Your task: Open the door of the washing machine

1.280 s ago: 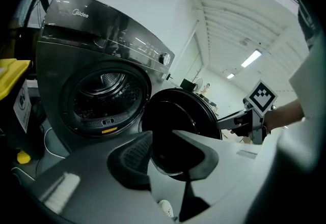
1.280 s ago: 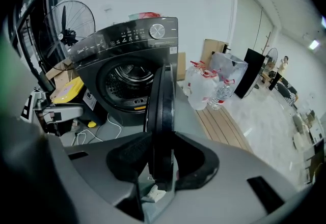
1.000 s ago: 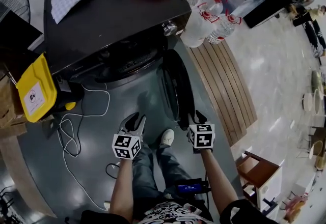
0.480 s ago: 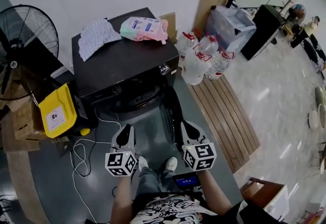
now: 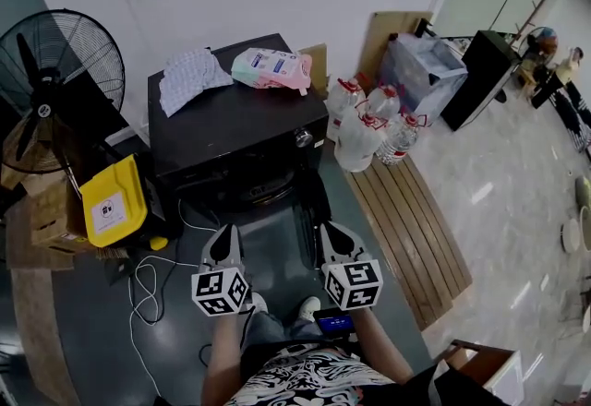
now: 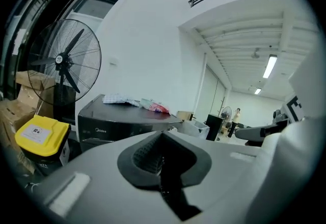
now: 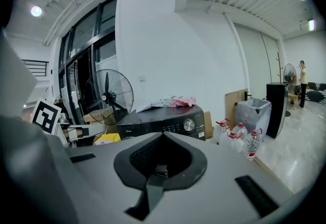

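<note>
The black front-loading washing machine point(image 5: 235, 132) stands against the white wall, seen from above in the head view. Its round door point(image 5: 312, 208) hangs open, swung out to the right of the drum opening. My left gripper point(image 5: 224, 238) and right gripper point(image 5: 331, 233) are held side by side in front of the machine, apart from it and from the door. Both are shut with nothing between the jaws. The left gripper view shows its closed jaws point(image 6: 162, 139) below the machine's top point(image 6: 122, 116). In the right gripper view the closed jaws point(image 7: 163, 139) sit under the control panel point(image 7: 173, 125).
A cloth point(image 5: 189, 77) and a pink package point(image 5: 272, 67) lie on the machine. A standing fan point(image 5: 60, 58), cardboard boxes and a yellow container point(image 5: 113, 201) are at the left. Water bottles point(image 5: 369, 123) and a wooden pallet point(image 5: 416, 220) are at the right. A white cable point(image 5: 152, 284) trails on the floor.
Both grippers have risen and closed from partly open. The person has stood up and back from the machine, so more of the room shows. The door stays open.
</note>
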`<action>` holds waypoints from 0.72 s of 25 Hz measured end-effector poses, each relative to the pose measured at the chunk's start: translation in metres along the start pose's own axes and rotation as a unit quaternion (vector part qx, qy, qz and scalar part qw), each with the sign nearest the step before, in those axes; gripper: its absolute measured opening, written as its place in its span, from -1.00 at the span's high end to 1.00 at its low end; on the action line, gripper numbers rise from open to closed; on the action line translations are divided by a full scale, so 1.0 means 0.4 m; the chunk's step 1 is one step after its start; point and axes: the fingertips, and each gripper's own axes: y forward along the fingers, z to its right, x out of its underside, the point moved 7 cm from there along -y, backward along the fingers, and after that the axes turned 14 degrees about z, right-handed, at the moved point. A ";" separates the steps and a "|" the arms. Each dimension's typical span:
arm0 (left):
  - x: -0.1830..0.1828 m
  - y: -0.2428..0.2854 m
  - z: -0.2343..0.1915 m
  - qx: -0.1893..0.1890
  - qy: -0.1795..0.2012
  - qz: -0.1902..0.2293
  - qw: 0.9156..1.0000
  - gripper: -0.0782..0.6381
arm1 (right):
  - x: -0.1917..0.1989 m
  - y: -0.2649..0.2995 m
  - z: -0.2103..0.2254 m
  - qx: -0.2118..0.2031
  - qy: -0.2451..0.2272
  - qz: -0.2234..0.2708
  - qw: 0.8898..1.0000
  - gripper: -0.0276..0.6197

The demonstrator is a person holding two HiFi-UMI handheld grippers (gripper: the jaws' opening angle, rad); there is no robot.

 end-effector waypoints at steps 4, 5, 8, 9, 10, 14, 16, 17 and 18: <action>0.000 -0.006 -0.008 -0.008 -0.009 0.006 1.000 0.78 | 0.004 0.001 0.000 -0.002 -0.007 -0.004 1.000 0.91; 0.001 -0.005 -0.007 -0.006 -0.007 0.006 1.000 0.78 | 0.007 0.002 0.002 -0.001 -0.007 -0.006 1.000 0.91; -0.006 -0.004 -0.003 -0.003 -0.007 0.010 1.000 0.78 | 0.011 0.004 0.002 -0.002 -0.006 -0.010 1.000 0.91; -0.008 -0.006 -0.002 -0.002 -0.007 0.011 1.000 0.78 | 0.013 0.004 0.000 -0.003 -0.006 -0.011 1.000 0.91; -0.010 -0.007 -0.002 -0.001 -0.005 0.012 1.000 0.78 | 0.014 0.004 -0.003 -0.004 -0.006 -0.012 1.000 0.91; -0.002 -0.010 0.002 0.001 -0.002 0.008 1.000 0.78 | 0.023 0.000 -0.003 -0.006 -0.006 -0.016 1.000 0.91; 0.003 -0.013 0.007 0.002 0.000 0.006 1.000 0.78 | 0.027 -0.004 0.001 -0.005 -0.007 -0.018 1.000 0.91; 0.004 -0.014 0.010 0.002 0.001 0.006 1.000 0.78 | 0.030 -0.006 0.002 -0.005 -0.007 -0.019 1.000 0.91; 0.004 -0.016 0.011 0.002 0.001 0.006 1.000 0.78 | 0.032 -0.008 0.002 -0.004 -0.008 -0.020 1.000 0.91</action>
